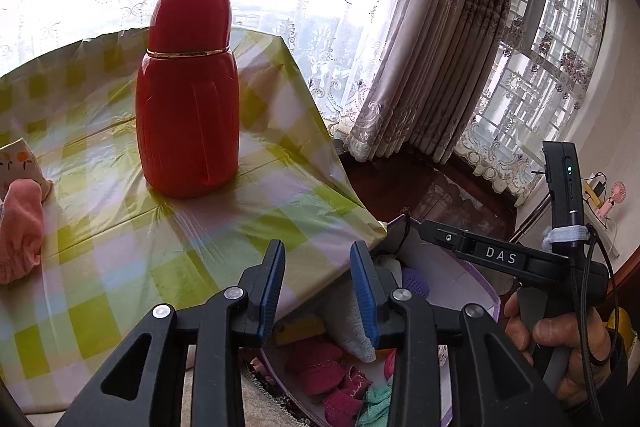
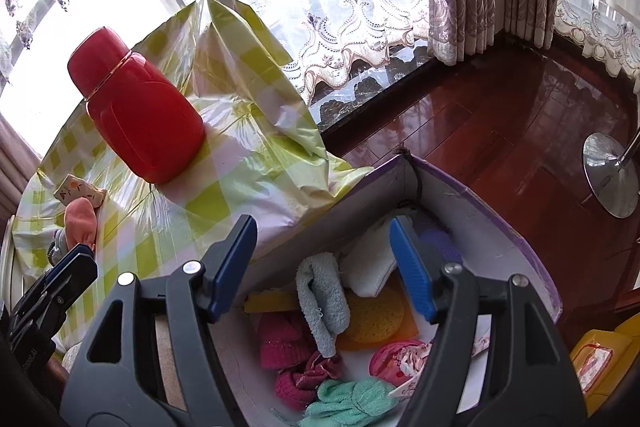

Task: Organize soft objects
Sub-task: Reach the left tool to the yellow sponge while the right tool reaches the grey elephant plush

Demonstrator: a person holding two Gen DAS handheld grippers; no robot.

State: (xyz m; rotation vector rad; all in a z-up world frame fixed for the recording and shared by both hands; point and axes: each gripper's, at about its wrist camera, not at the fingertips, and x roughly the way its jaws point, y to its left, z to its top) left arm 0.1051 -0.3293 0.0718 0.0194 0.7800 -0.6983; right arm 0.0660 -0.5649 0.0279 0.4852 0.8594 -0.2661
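Grey towel (image 2: 322, 301) in box (image 2: 500, 223), below right hand-held gripper (image 2: 324, 267)

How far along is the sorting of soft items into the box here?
Mostly done: the box beside the table already holds a grey towel, magenta knits, a mint cloth and sponges. In hand: nothing; the right gripper and the left gripper are both open and empty above it. Left: a pink sock and a patterned cloth on the table.
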